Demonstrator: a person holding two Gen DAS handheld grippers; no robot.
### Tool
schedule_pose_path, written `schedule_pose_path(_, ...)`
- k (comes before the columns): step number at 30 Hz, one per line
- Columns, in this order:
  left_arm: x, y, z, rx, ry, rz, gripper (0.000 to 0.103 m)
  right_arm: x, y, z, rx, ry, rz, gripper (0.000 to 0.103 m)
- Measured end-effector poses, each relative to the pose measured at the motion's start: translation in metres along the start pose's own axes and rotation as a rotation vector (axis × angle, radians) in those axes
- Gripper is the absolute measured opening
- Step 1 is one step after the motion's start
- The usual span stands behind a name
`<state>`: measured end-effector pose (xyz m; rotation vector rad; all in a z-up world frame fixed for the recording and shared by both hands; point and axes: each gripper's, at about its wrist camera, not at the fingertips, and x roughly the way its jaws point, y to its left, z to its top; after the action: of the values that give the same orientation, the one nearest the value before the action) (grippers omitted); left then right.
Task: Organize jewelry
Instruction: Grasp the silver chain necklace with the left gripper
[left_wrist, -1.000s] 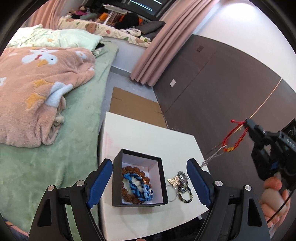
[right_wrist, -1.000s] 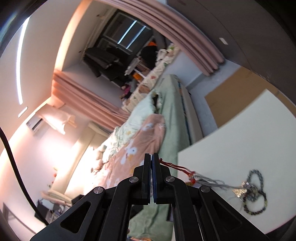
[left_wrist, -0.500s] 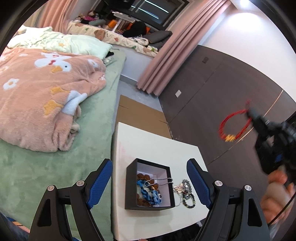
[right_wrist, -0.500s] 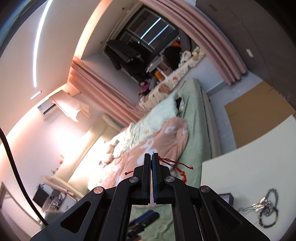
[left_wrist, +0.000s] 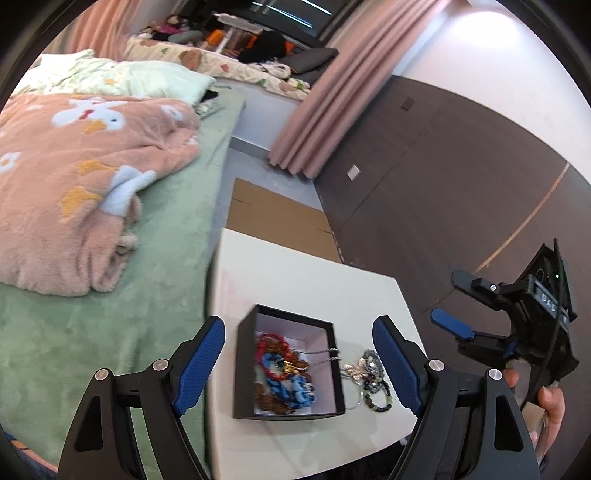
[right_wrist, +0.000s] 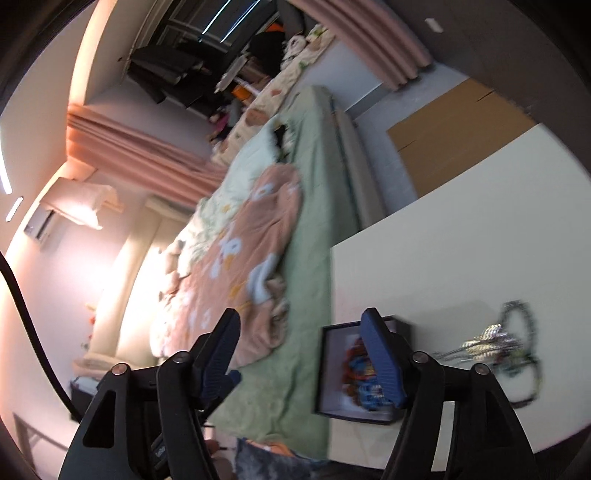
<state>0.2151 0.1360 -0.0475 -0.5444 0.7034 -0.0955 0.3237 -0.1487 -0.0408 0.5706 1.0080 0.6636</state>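
Note:
A black box (left_wrist: 244, 369) with a white inside stands on the small white table (left_wrist: 295, 273). In it lie a red cord bracelet (left_wrist: 271, 345), a blue braided bracelet (left_wrist: 297, 389) and brown beads (left_wrist: 269, 403). A silver chain (left_wrist: 325, 352) hangs over its right wall, leading to a butterfly pendant (left_wrist: 352, 369) and dark bead bracelets (left_wrist: 376, 387) on the table. My left gripper (left_wrist: 297, 330) is open and empty above the box. To the right, my right gripper (left_wrist: 455, 301) is empty, its jaws opening. In the right wrist view, that gripper (right_wrist: 300, 321) frames the box (right_wrist: 322, 369) and the blurred beads (right_wrist: 517, 332).
A bed with a green sheet (left_wrist: 110, 332) and a pink blanket (left_wrist: 74, 177) runs along the table's left edge. Flat cardboard (left_wrist: 273, 218) lies on the floor behind the table. A dark panelled wall (left_wrist: 443, 184) stands to the right. A hand (left_wrist: 550, 400) holds the right gripper.
The red cord bracelet left the right gripper and now lies in the box. The right gripper went from shut to open and came lower. The left gripper stays open.

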Motion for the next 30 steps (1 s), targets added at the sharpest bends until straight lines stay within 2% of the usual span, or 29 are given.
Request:
schedule_pose_path(3, 0.008, -0.015, -0.003, 0.034, 0.014, -0.018, 0.083, -0.014, -0.023, 0.004, 0.015, 0.013, -0.081, 0.07)
schedule_pose_path(10, 0.028, -0.048, -0.013, 0.089, 0.045, -0.048, 0.083, -0.034, -0.057, 0.006, 0.023, 0.031, -0.159, 0.07)
schedule_pose_path(12, 0.035, -0.058, -0.016, 0.106, 0.055, -0.052, 0.081, -0.038, -0.068, 0.006, 0.033, 0.038, -0.164, 0.07)
schedule_pose_path(18, 0.063, -0.09, -0.028, 0.163, 0.116, -0.054, 0.068, -0.048, -0.094, 0.005, 0.048, 0.053, -0.163, 0.07)
schedule_pose_path(26, 0.108, -0.123, -0.047, 0.234, 0.201, -0.026, 0.064, -0.066, -0.121, 0.008, 0.09, 0.032, -0.145, 0.07)
schedule_pose_path(30, 0.132, -0.128, -0.057, 0.249, 0.241, 0.005, 0.058, -0.074, -0.13, 0.01, 0.092, 0.019, -0.138, 0.07)
